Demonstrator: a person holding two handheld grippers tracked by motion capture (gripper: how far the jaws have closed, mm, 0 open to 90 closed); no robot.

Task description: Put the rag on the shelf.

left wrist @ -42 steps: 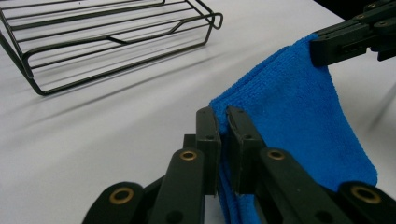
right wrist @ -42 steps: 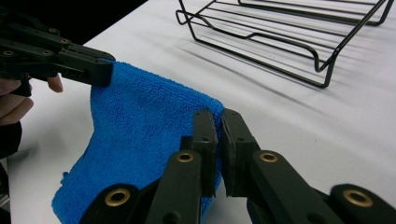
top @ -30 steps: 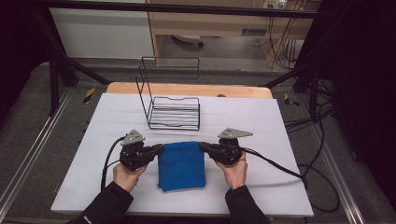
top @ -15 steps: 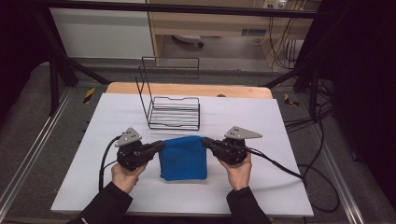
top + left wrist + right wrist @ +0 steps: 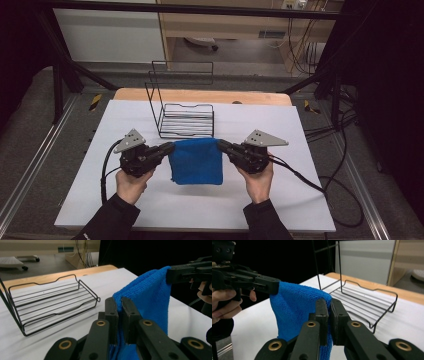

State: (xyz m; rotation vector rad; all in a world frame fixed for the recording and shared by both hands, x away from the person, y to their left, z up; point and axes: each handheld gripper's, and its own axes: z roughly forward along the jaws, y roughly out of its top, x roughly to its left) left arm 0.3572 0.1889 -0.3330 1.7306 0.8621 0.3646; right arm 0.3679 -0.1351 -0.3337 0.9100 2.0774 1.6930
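Pinching the folded blue microfibre cloth [image 5: 196, 161] by its top corners, your left gripper [image 5: 169, 148] and right gripper [image 5: 223, 146] hang it above the white bench [image 5: 280, 125], jaws clamped, near the black wire rack [image 5: 186, 120]

A black wire rack [image 5: 186, 119] stands upper centre of the frame on the white sheet [image 5: 100, 200] that covers the bench [image 5: 150, 95], whose bare wooden edge shows as a strip along the far side. The rack has a ribbed flat base and a tall open frame rising at its back. Black and yellow tape marks [image 5: 95, 101] lie on the grey floor [image 5: 30, 150] at left and right. Cables [image 5: 345, 200] trail at lower right.
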